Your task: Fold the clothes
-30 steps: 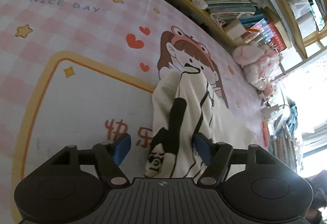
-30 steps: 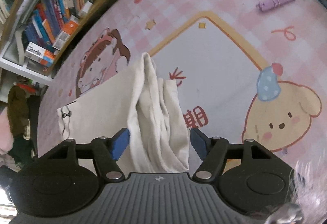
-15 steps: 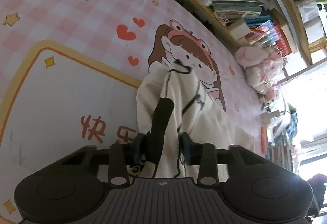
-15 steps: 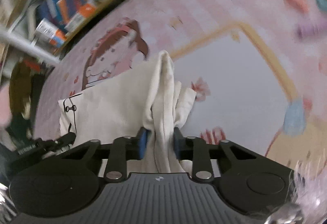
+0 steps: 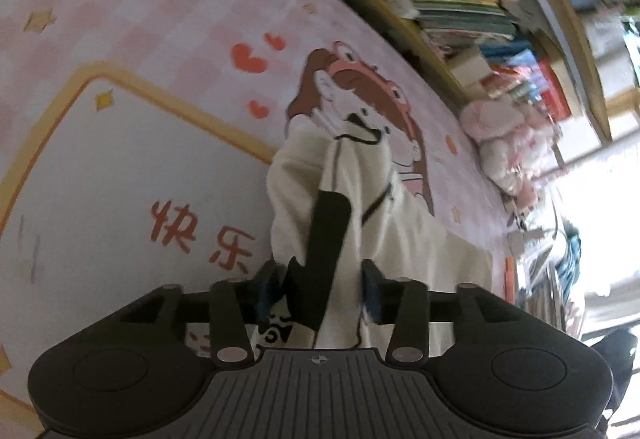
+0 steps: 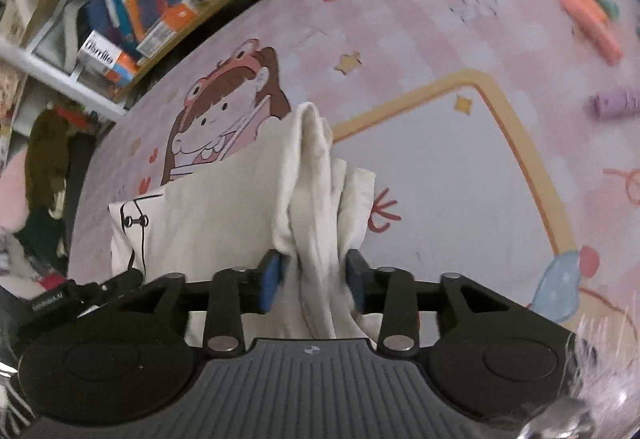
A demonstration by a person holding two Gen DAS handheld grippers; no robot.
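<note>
A cream garment (image 6: 208, 223) lies on a pink cartoon play mat (image 6: 440, 175). Bunched folds rise between both tongs. The left tongs (image 5: 320, 289) and right tongs (image 6: 312, 281) have just been opening; blur hides whether their pads touch the cloth.

pink checked cartoon mat (image 5: 132, 39) on floor, crammed bookshelf (image 5: 440, 7) behind (bright daylight at right edge).

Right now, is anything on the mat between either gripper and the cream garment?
Nothing visible: the cream garment already bunches between the jaws of the left gripper and right gripper, both having just opened slightly; the mat beyond looks bare.
</note>
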